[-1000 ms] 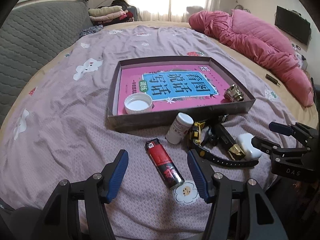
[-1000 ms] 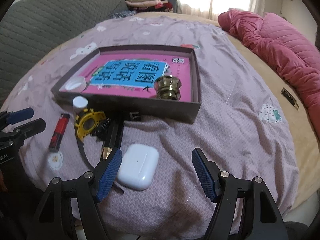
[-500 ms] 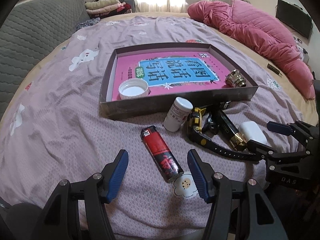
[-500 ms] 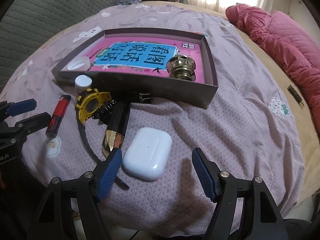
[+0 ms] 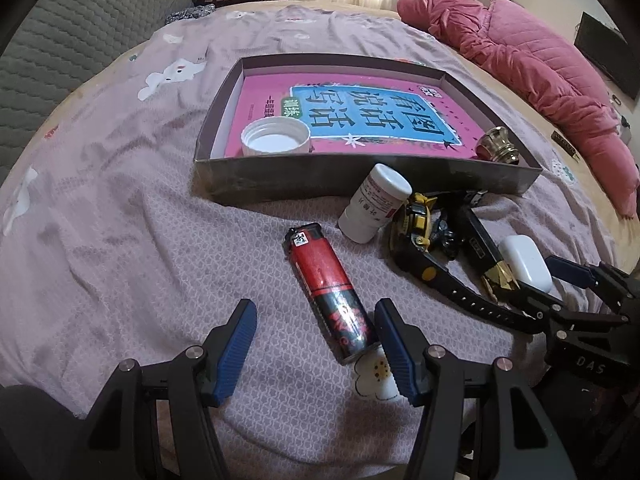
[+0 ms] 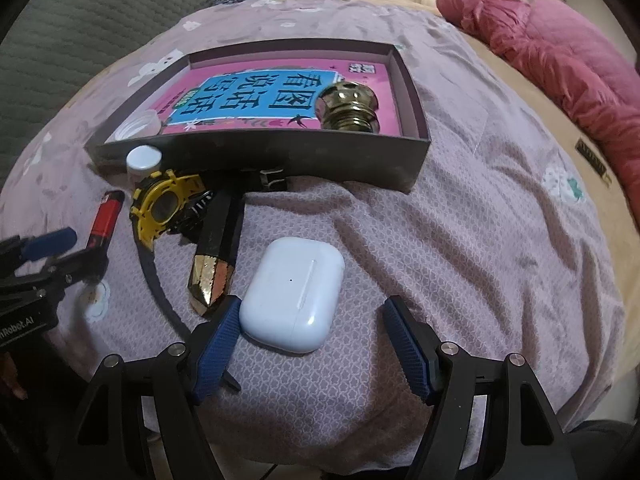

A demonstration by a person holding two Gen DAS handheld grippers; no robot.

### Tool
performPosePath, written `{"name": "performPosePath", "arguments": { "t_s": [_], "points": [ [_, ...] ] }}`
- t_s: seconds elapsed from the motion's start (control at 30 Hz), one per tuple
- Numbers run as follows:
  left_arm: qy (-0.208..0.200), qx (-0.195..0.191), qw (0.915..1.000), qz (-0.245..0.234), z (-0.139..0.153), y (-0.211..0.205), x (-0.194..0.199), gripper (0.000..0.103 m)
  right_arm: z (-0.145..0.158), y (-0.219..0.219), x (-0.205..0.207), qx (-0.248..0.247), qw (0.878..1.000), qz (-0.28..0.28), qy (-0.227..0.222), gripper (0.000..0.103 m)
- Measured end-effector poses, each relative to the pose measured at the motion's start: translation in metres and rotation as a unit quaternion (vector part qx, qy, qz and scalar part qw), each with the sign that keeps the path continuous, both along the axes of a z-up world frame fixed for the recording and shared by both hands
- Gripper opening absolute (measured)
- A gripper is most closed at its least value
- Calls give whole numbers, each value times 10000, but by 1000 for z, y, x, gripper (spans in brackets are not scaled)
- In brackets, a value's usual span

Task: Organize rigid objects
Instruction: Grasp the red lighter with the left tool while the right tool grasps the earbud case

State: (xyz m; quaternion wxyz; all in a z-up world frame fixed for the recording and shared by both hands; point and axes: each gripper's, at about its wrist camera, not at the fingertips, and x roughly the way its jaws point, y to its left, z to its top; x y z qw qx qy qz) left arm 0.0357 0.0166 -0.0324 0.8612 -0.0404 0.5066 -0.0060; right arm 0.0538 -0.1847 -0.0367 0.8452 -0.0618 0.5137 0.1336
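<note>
The left gripper (image 5: 314, 334) has its jaws wide apart and empty, with the lower end of a red lighter (image 5: 326, 294) lying on the bed (image 5: 120, 220) between them at lower centre of its view. The right gripper (image 6: 310, 340) is likewise spread wide around a white earbud case (image 6: 294, 294), not pressing it. A shallow box (image 5: 360, 178) sits in the upper middle.

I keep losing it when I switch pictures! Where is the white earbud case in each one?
Left wrist view: the white earbud case lies far right, partly hidden behind the right gripper.
Right wrist view: white earbud case at bottom centre, between the open fingers.
Shared landmark: the yellow watch, left of the case.
</note>
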Motion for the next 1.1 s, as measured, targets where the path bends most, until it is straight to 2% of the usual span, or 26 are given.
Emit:
{"name": "performPosePath", "arguments": {
  "t_s": [0.4,0.63,0.73,0.93,1.1],
  "points": [
    [33,-89,9999,114,-6,2,8,61,-2,-6,11,2,9998,-145,-107,73],
    [35,-151,9998,149,-6,5,11,61,-1,-6,17,169,9996,-110,-182,62],
    [34,-185,9997,177,-6,6,12,61,-1,-2,18,127,9996,-16,-250,58],
    [35,-216,9996,203,-7,7,14,61,0,3,19,186,9992,134,-320,57],
    [36,-248,9995,215,-7,9,14,61,1,12,24,189,9975,487,-477,57]
  ]
}}
